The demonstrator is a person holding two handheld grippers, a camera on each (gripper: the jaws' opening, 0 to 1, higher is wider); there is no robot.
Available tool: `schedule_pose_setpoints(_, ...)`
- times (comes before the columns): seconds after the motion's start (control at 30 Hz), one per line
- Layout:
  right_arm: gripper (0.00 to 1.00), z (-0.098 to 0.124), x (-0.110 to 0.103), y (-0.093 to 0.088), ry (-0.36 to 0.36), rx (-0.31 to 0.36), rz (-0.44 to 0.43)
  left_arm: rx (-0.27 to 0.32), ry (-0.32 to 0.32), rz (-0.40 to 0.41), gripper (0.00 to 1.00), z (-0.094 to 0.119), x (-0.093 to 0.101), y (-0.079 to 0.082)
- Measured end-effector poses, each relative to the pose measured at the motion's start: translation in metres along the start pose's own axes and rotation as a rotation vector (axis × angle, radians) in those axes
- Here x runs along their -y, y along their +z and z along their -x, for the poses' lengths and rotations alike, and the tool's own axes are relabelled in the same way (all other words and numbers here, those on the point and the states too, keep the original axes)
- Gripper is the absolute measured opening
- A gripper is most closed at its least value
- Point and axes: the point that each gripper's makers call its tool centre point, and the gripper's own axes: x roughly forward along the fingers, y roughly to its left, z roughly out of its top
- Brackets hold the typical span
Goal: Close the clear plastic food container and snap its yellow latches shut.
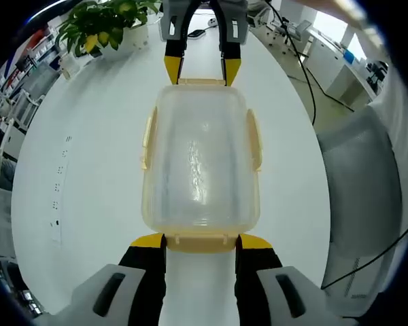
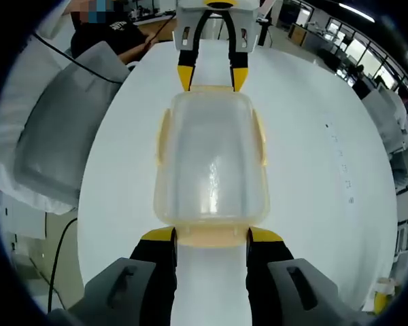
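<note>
The container point(image 1: 200, 170) is looking like clear, glossy plastic, catching soft glints, its latches point(image 1: 201, 241) showing smooth, opaque yellow plastic. The surface point(image 1: 95, 170) is appearing smooth, matt white. Each gripper point(image 1: 201, 246) is showing matt black and yellow plastic.

The food container point(image 1: 200, 163) is clear, frosted plastic with pale yellow latches point(image 1: 254, 139) along its edges; it sits on a plain white table point(image 1: 95, 170). Both the left gripper point(image 1: 200, 243) and the right gripper point(image 2: 211, 238) are black and grey with bright yellow tips. The far potted plant point(image 1: 105, 27) is green with yellowish leaves
</note>
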Motion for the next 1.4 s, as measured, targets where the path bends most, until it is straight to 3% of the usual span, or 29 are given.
schedule_pose_setpoints(0.43,0.36,-0.012,-0.006,0.001,0.028,0.009,0.005,-0.042,-0.027,0.018,0.34,-0.012,0.005,-0.010)
schedule_pose_setpoints(0.87,0.36,-0.016,-0.004,-0.006,0.034,-0.008,0.008,-0.052,-0.031,0.023,0.34,-0.014,0.008,-0.009)
schedule_pose_setpoints(1.03,0.37,-0.019,-0.004,-0.007,0.037,0.000,-0.005,-0.063,-0.032,0.016,0.35,-0.015,0.009,-0.011)
schedule_pose_setpoints(1.13,0.37,-0.019,-0.005,-0.010,0.040,0.004,-0.058,-0.074,-0.026,-0.005,0.32,-0.013,0.007,-0.017)
schedule_pose_setpoints(1.23,0.37,-0.020,-0.001,-0.028,-0.002,-0.056,-0.122,-0.164,0.005,0.081,0.40,-0.010,0.004,-0.041)
schedule_pose_setpoints(1.3,0.40,-0.021,0.003,-0.044,-0.044,-0.102,-0.193,-0.144,0.036,0.165,0.48,-0.007,-0.001,-0.047)
schedule_pose_setpoints(1.37,0.42,-0.018,0.005,-0.063,-0.058,-0.166,-0.368,-0.075,-0.001,0.339,0.51,-0.003,0.003,-0.047)
schedule_pose_setpoints(1.4,0.44,-0.015,0.003,-0.071,-0.052,-0.195,-0.418,-0.056,-0.086,0.484,0.52,0.001,0.015,-0.048)
